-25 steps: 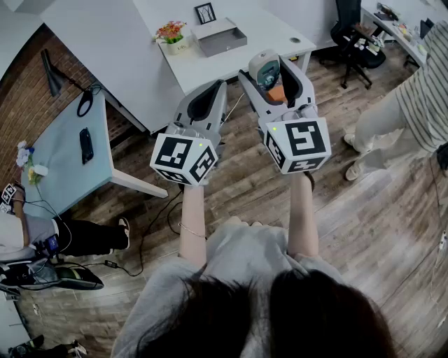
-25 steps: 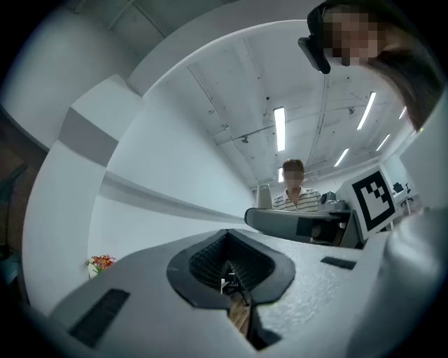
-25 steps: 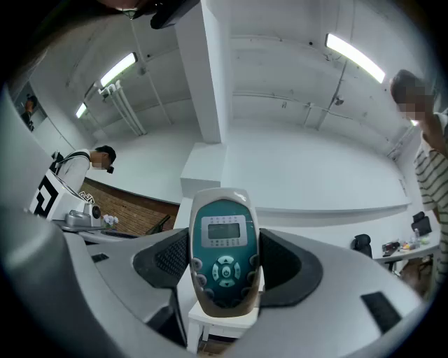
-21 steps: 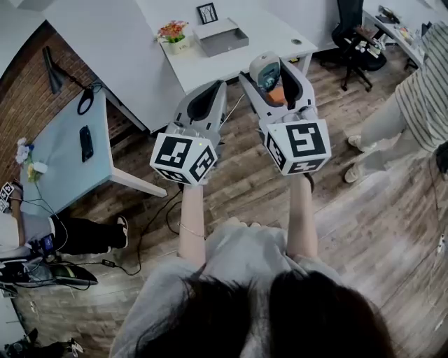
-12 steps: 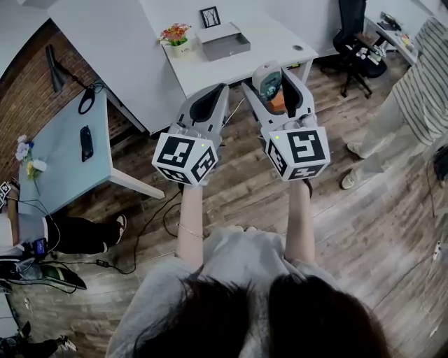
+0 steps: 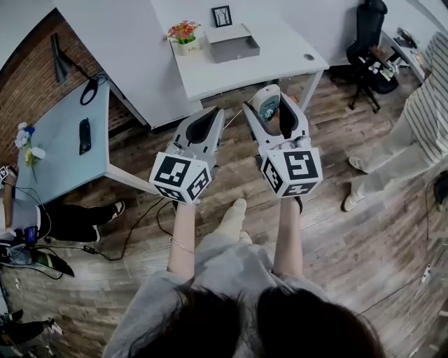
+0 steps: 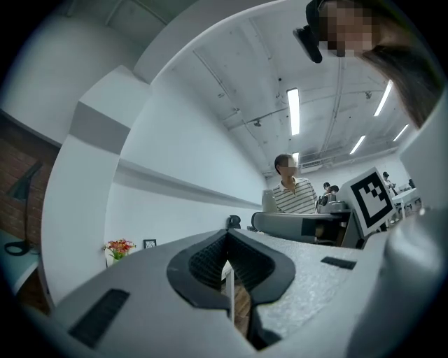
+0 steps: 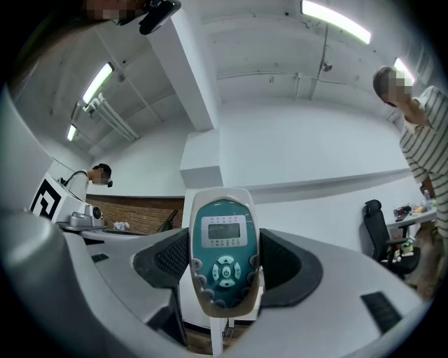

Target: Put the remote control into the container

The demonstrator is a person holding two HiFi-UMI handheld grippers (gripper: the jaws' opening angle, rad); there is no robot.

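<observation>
A white remote control with a teal face (image 8: 222,252) stands upright between the jaws of my right gripper (image 8: 224,262), which is shut on it. In the head view the remote control (image 6: 268,103) sticks out of the right gripper (image 6: 271,112), held in the air just in front of the white table (image 6: 280,59). A grey open container (image 6: 235,43) sits at the back of that table. My left gripper (image 6: 208,120) hovers beside the right one, its jaws shut with nothing between them (image 7: 229,283).
On the white table stand a flower pot (image 6: 183,33), a small picture frame (image 6: 222,15) and a small round object (image 6: 309,57). A light blue table (image 6: 63,161) at left bears a black device (image 6: 84,135). A person in a striped shirt (image 6: 423,105) stands at right, near an office chair (image 6: 369,31).
The white table and container have come closer and nearer the middle of the head view. Both grippers sit lower in that view, and the remote is still held in the right one.
</observation>
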